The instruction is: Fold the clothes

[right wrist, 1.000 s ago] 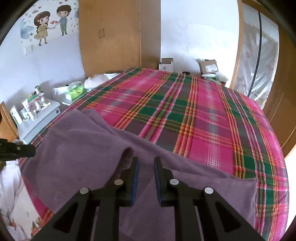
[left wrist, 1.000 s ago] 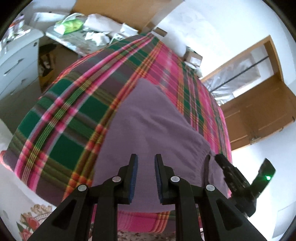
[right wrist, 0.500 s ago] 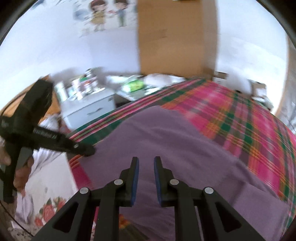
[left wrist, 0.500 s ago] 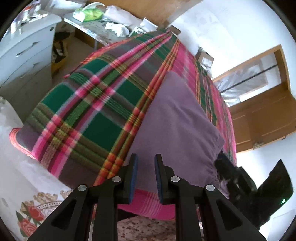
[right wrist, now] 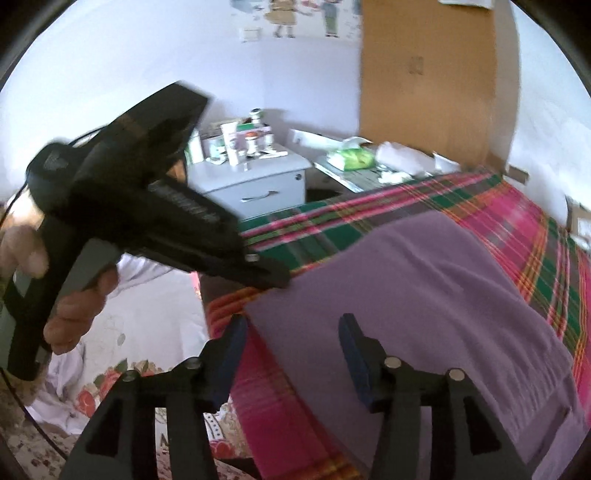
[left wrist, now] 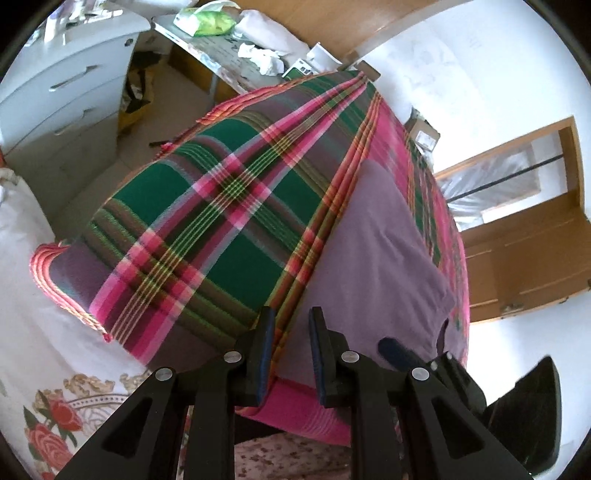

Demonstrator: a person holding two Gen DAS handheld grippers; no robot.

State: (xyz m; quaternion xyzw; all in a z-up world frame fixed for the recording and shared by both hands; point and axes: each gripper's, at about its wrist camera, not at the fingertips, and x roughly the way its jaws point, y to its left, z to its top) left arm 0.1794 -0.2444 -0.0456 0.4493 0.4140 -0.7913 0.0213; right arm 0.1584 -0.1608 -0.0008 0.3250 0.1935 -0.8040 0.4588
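A purple garment (left wrist: 376,266) (right wrist: 424,295) lies flat on the plaid bedspread (left wrist: 221,221) (right wrist: 517,221), near the bed's front edge. My left gripper (left wrist: 290,332) hovers over the garment's left edge, jaws nearly together, with only bedspread and cloth edge showing in the narrow gap. In the right wrist view the left gripper (right wrist: 273,277), held by a hand (right wrist: 74,306), points its tip at the garment's near left corner. My right gripper (right wrist: 291,343) is open wide above the garment's front edge, holding nothing. The right gripper (left wrist: 417,354) also shows at the garment's near right corner.
A white drawer unit (left wrist: 66,85) (right wrist: 255,181) with small bottles stands left of the bed. Beside it is a low table with a green tissue pack (left wrist: 207,18) (right wrist: 351,157). A wooden wardrobe (right wrist: 424,74) is behind, and a floral sheet (left wrist: 48,424) lies below the bed's corner.
My right gripper has opened and swung left over the garment's front edge. The garment now lies flat. My left gripper has drifted toward the garment's left edge with its gap unchanged.
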